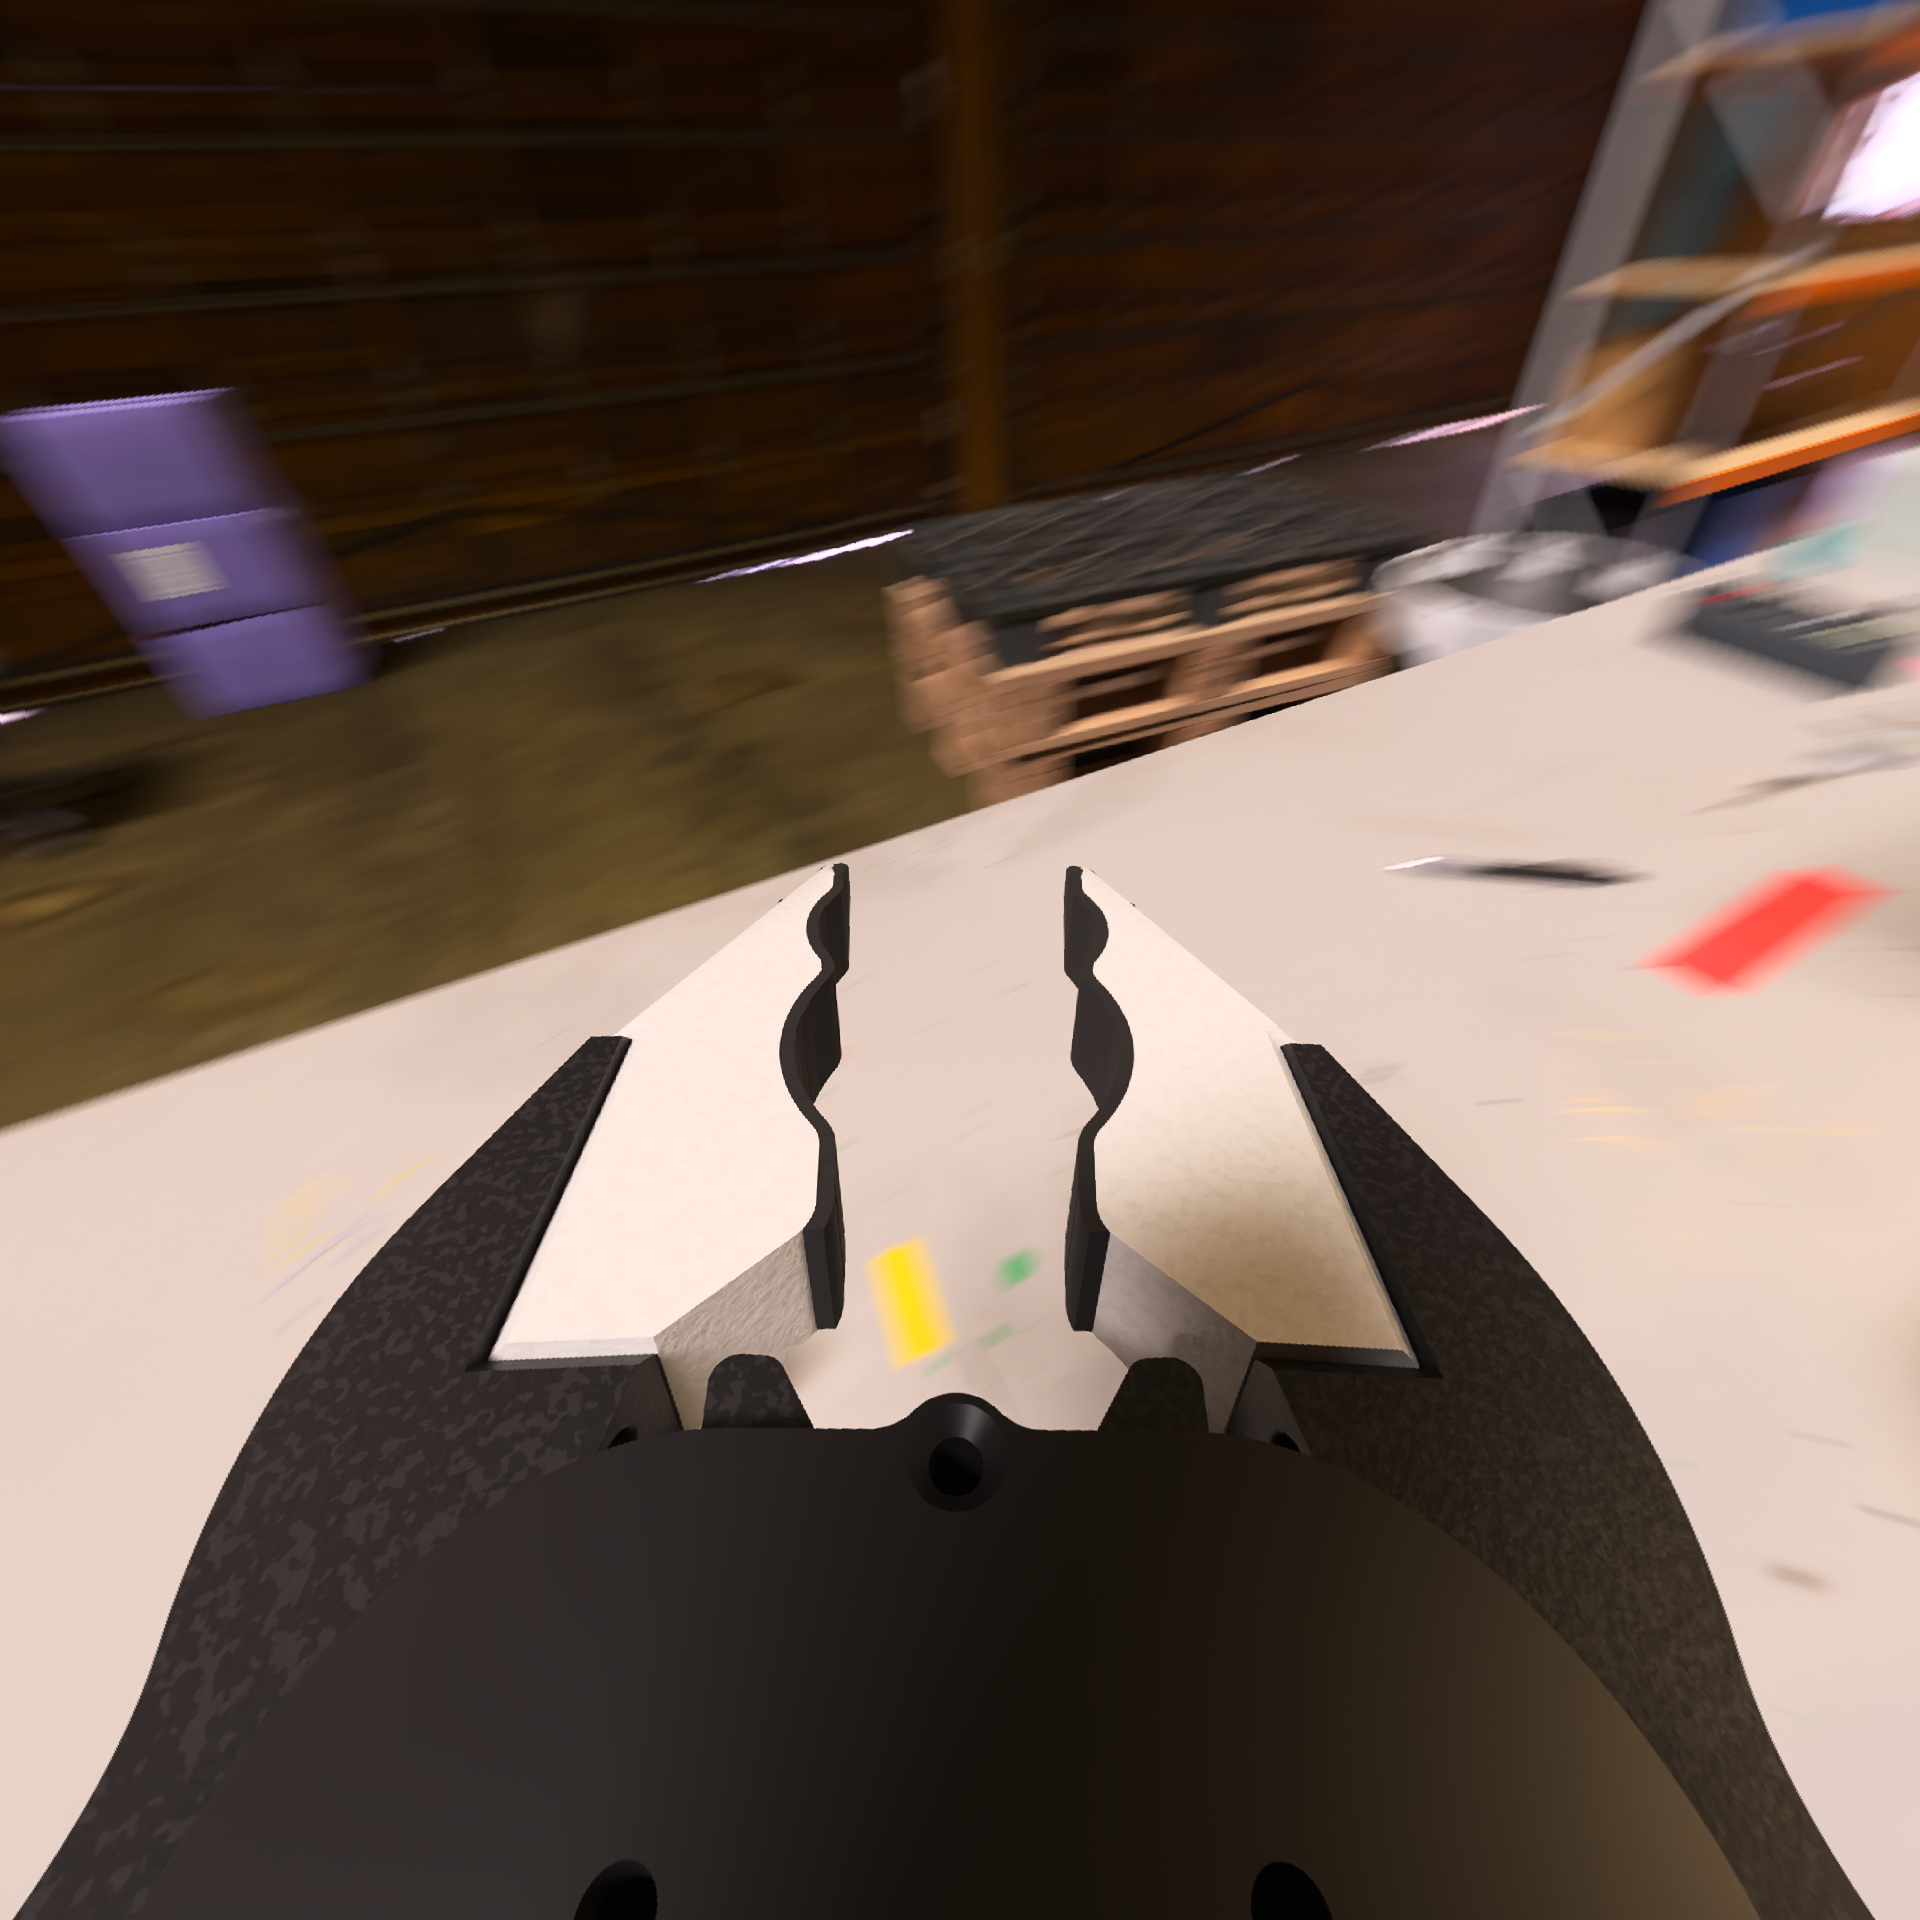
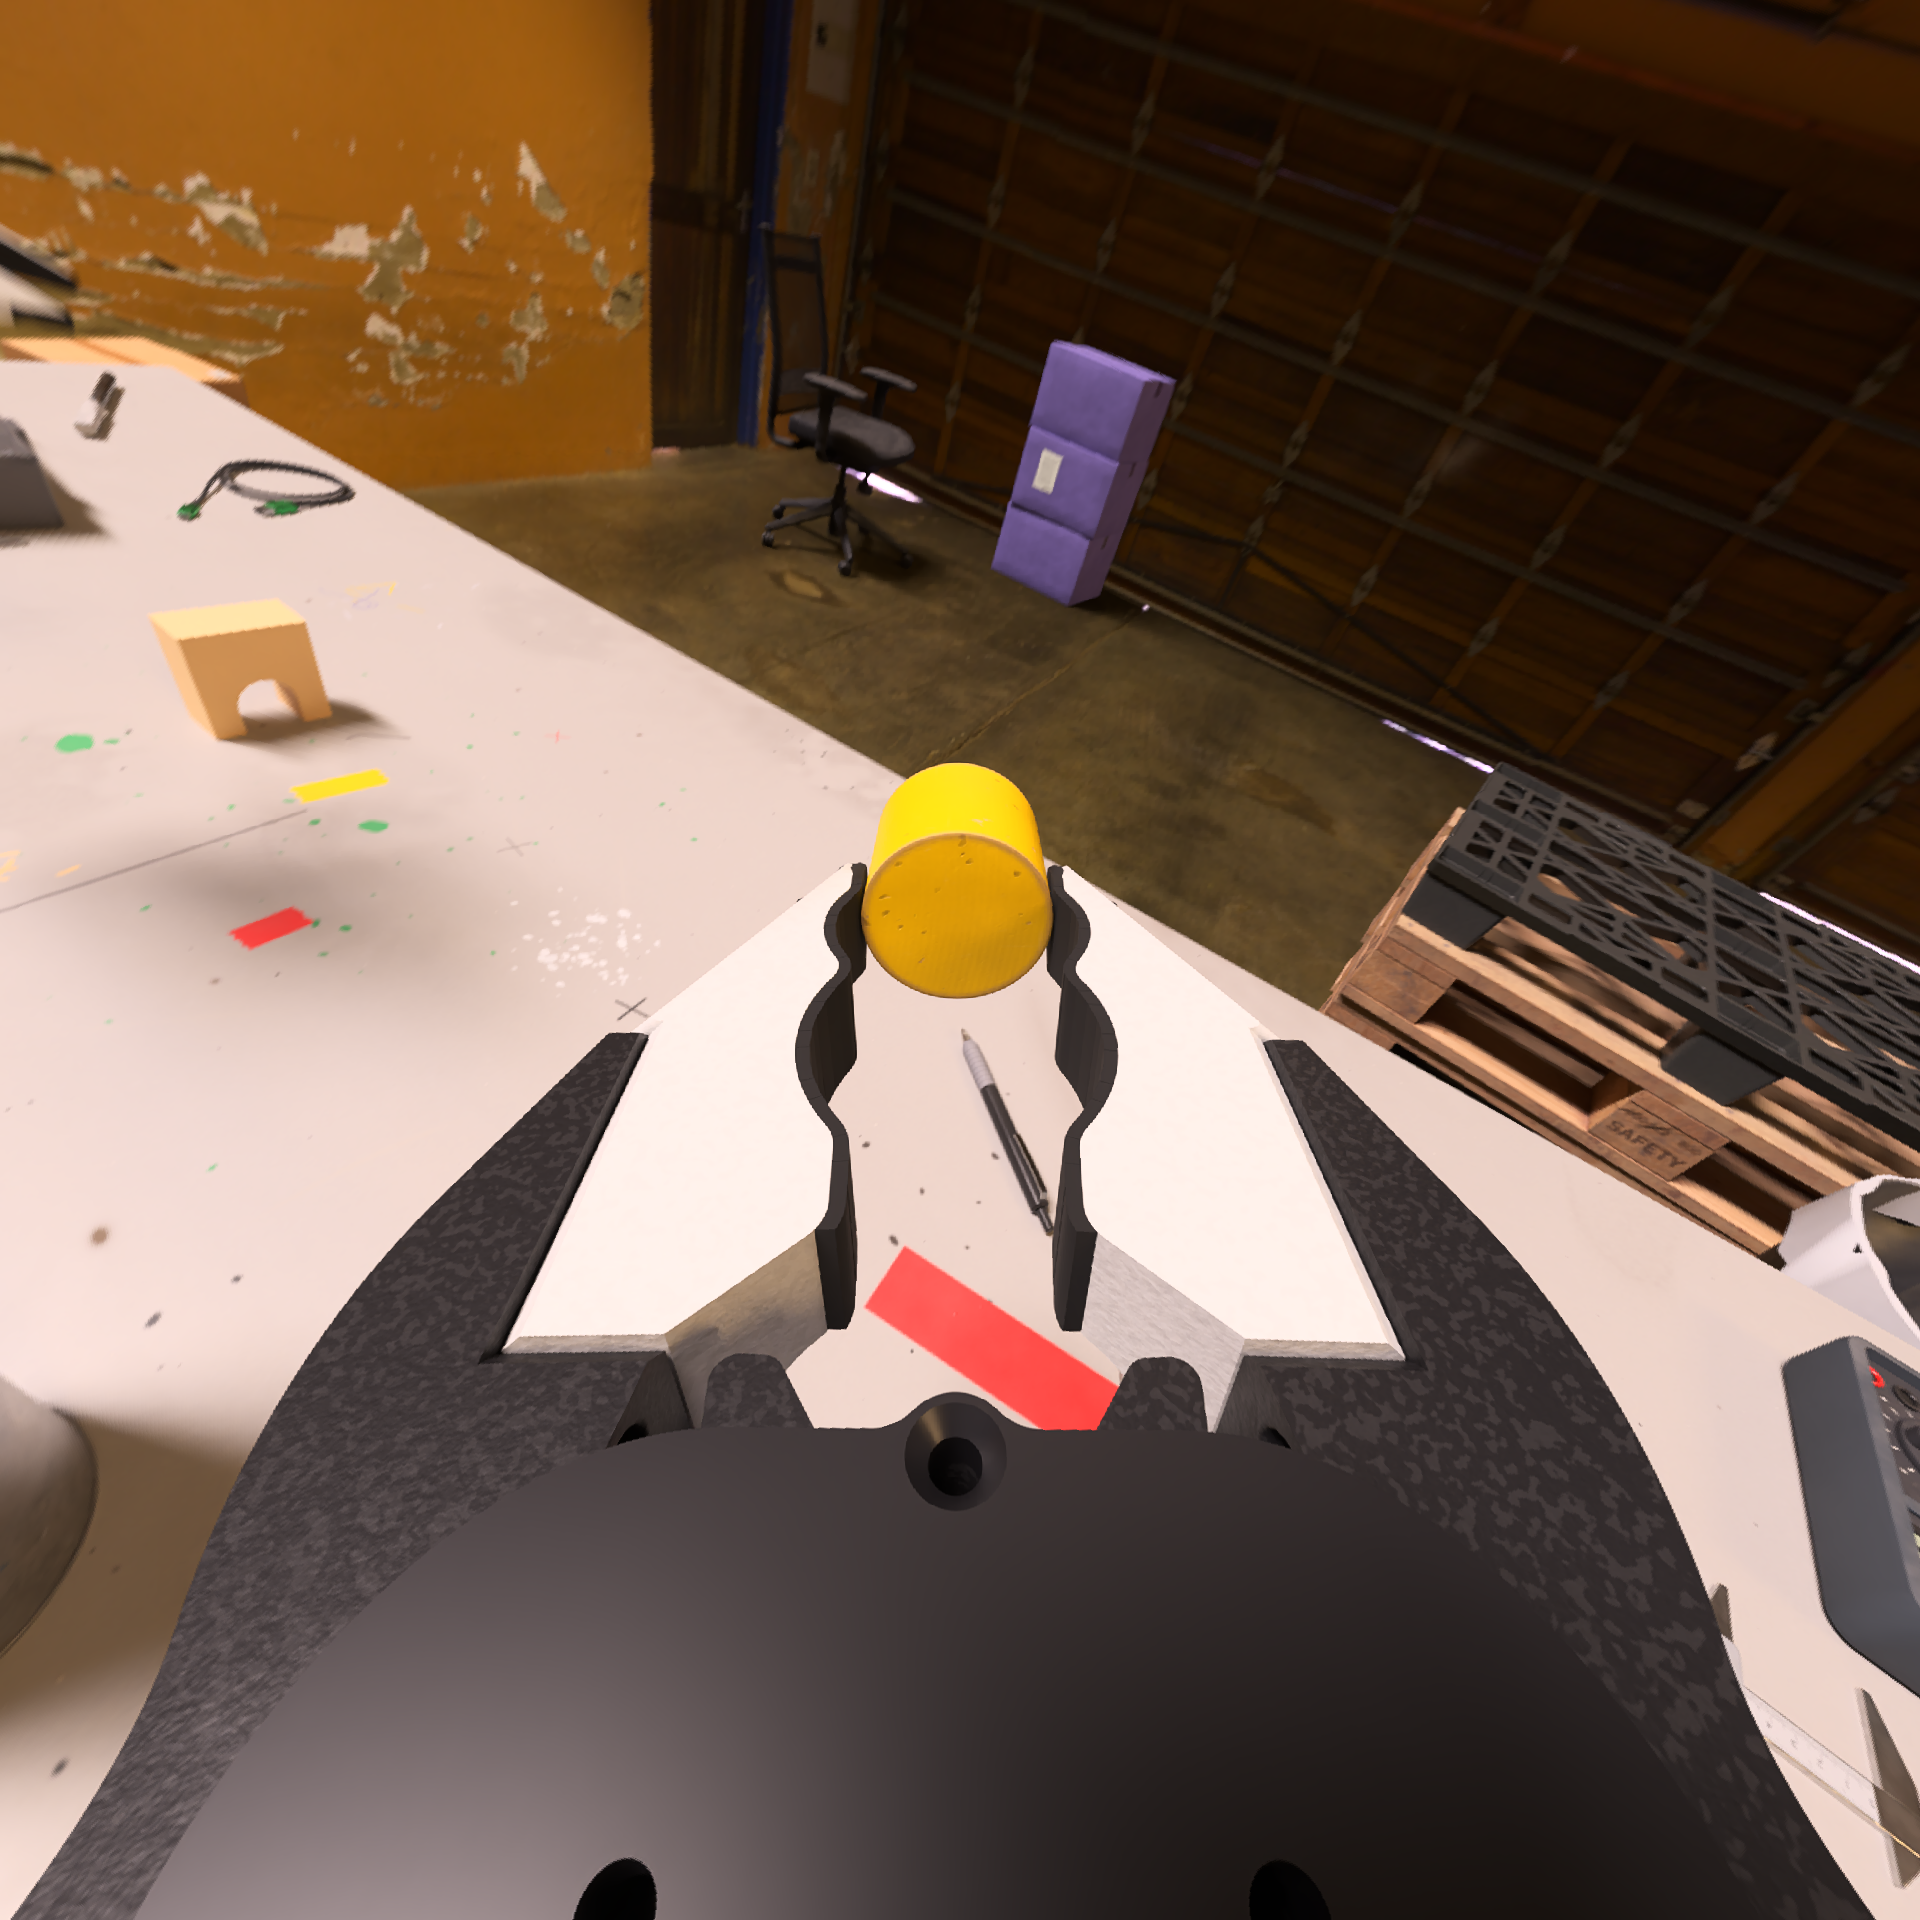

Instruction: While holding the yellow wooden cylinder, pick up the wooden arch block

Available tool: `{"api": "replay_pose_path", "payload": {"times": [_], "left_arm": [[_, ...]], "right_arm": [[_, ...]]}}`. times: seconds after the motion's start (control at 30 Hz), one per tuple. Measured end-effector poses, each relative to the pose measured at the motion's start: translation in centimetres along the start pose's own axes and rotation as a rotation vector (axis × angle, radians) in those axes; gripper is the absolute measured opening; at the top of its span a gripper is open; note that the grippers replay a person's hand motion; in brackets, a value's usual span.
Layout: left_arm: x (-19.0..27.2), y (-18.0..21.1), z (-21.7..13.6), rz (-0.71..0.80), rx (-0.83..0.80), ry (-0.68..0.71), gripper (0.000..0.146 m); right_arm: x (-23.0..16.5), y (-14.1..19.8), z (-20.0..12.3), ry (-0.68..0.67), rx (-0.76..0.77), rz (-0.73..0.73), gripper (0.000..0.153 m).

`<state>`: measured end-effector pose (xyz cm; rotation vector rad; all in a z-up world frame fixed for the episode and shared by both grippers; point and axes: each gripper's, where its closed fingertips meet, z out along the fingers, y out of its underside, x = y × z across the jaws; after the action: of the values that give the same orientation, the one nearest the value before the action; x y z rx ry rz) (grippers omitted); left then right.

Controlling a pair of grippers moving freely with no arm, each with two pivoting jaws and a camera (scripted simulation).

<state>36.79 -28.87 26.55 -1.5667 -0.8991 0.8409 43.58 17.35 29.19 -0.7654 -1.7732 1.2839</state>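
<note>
My right gripper is shut on the yellow wooden cylinder, held between its fingertips above the white table, flat end facing the camera. The wooden arch block stands upright on the table far to the left of that gripper, apart from it. My left gripper is open and empty over the table; its view is blurred and the arch block does not show in it.
A pen and a red tape strip lie under the right gripper. Yellow tape, red tape, a cable lie on the table. A wooden pallet stack stands past the table edge. A dark device sits at right.
</note>
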Motion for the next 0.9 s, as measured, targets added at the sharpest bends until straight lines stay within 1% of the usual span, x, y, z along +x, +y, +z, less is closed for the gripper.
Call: {"api": "replay_pose_path", "payload": {"times": [0.03,0.1,0.13,0.2,0.27,0.37,0.6,0.9], "left_arm": [[-2.5,1.9,-0.6,0.030,-0.045,-0.144,0.042],[-6.6,6.0,-1.6,0.056,-0.141,-0.342,0.047],[-8.2,8.0,-1.9,0.065,-0.198,-0.414,0.048],[-9.9,11.2,-2.0,0.070,-0.288,-0.491,0.054],[-10.5,13.2,-1.7,0.049,-0.322,-0.504,0.057],[-10.7,14.5,-1.1,0.007,-0.321,-0.494,0.060],[-11.1,15.9,-0.4,0.009,-0.346,-0.504,0.061],[-11.4,16.9,0.8,0.013,-0.387,-0.499,0.062]], "right_arm": [[0.3,-0.2,-0.2,0.014,0.015,0.005,0.034],[0.9,-0.7,-0.6,0.048,0.058,0.017,0.034],[1.1,-1.0,-0.9,0.055,0.081,0.027,0.034],[1.3,-1.2,-1.2,0.044,0.112,0.054,0.034],[1.5,-1.1,-1.4,0.032,0.113,0.077,0.034],[2.2,-0.2,-1.6,0.064,0.079,0.092,0.034],[3.5,1.7,-1.5,0.109,-0.003,0.119,0.034],[3.4,2.2,-1.1,0.116,-0.043,0.107,0.034]]}}
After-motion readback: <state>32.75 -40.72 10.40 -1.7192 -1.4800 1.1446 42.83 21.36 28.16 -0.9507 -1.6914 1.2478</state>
